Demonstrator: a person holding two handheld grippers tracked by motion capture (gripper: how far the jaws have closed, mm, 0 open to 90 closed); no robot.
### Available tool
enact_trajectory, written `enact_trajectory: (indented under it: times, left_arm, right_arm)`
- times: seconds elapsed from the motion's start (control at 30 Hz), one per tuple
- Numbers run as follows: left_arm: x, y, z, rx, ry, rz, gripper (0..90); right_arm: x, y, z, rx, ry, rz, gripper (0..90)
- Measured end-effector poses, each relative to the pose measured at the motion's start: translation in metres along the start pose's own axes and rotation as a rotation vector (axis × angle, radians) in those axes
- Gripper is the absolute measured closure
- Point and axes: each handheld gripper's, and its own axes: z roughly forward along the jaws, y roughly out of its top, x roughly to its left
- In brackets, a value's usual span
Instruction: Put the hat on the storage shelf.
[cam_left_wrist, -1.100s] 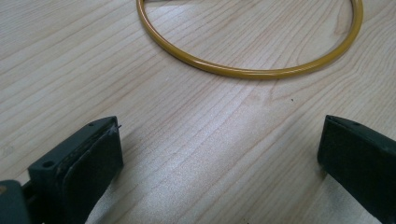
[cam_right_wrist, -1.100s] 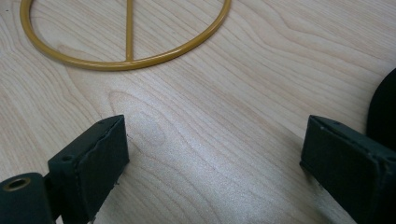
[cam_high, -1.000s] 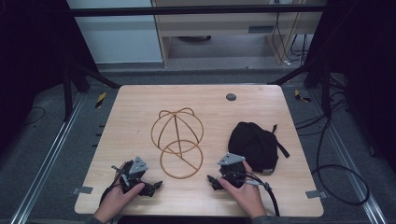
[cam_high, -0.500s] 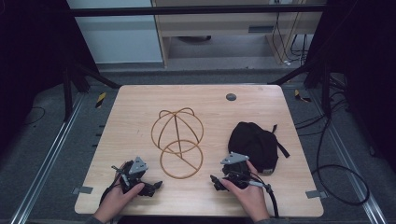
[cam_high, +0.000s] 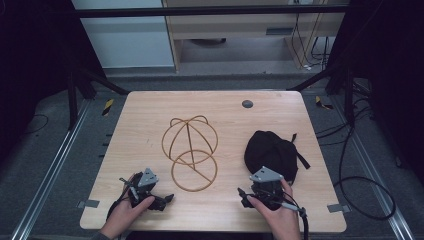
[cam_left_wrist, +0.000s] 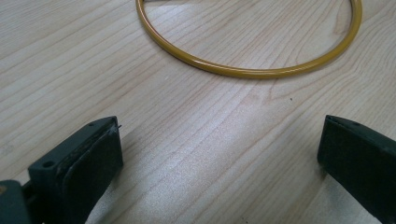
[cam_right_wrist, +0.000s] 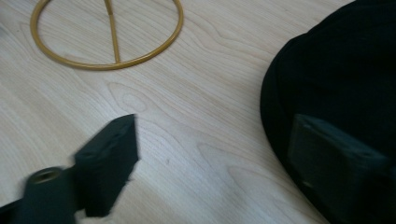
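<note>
The bench (cam_high: 150, 120) fills the middle of the frame. At its centre stands the gold wire stand (cam_high: 190, 150); the black cap (cam_high: 272, 152) lies right of centre. Right tongs (cam_high: 257, 192) gape beside it; left tongs (cam_high: 160, 200), lower left, gape empty.

One wooden table (cam_high: 150, 125) carries one gold wire hat stand (cam_high: 191, 150) and one black cap (cam_high: 272, 152). Two handheld grippers work it: the left gripper (cam_high: 167, 199), with the stand's ring just ahead, and the right gripper (cam_high: 242, 196), with the cap beside its jaw. One dark round disc (cam_high: 247, 104) lies far beyond both.
</note>
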Motion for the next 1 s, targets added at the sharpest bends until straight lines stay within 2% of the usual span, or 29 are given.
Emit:
enact_trajectory:
  times: [0.07,0.1,0.2,0.27,0.4,0.47,0.5,0.57,0.67,0.77,0.87,1.0]
  left_arm:
    - [0.000,0.000,0.000,0.000,0.000,0.001,0.0]
    - [0.000,0.000,0.000,0.000,0.000,0.000,0.0]
    - [0.000,0.000,0.000,0.000,0.000,0.000,0.0]
    - [0.000,0.000,0.000,0.000,0.000,0.000,0.0]
    - [0.000,0.000,0.000,-0.002,-0.006,0.003,0.0]
    - [0.000,0.000,0.000,-0.003,-0.005,0.002,0.0]
    - [0.000,0.000,0.000,-0.001,-0.006,0.002,0.0]
    - [0.000,0.000,0.000,-0.001,-0.005,0.002,0.0]
    - [0.000,-0.001,-0.001,-0.001,-0.006,0.003,0.0]
    - [0.000,-0.001,-0.001,-0.001,-0.006,0.003,0.0]
    - [0.000,-0.001,-0.001,-0.001,-0.008,0.005,0.0]
    - [0.001,-0.002,-0.002,0.001,-0.013,0.010,0.0]
  right_arm:
    - [-0.004,0.000,-0.007,-0.003,0.013,0.018,15.9]
    - [-0.006,0.000,-0.011,0.004,0.010,0.012,15.4]
    - [-0.011,0.001,-0.018,0.005,-0.028,0.015,13.0]
    - [-0.014,0.002,-0.021,0.004,-0.047,0.035,11.9]
    - [-0.025,0.009,-0.024,0.032,-0.072,0.043,11.9]
    - [-0.031,0.014,-0.027,0.062,-0.067,0.020,12.0]
    - [-0.033,0.016,-0.029,0.071,-0.068,0.016,14.9]
    - [-0.038,0.022,-0.033,0.091,-0.069,-0.027,23.2]
    - [-0.045,0.032,-0.037,0.127,-0.084,-0.066,22.9]
    - [-0.055,0.044,-0.040,0.155,-0.061,-0.059,18.9]
    - [-0.064,0.057,-0.042,0.187,-0.081,-0.081,16.1]
    - [-0.076,0.074,-0.042,0.225,-0.069,-0.093,16.8]
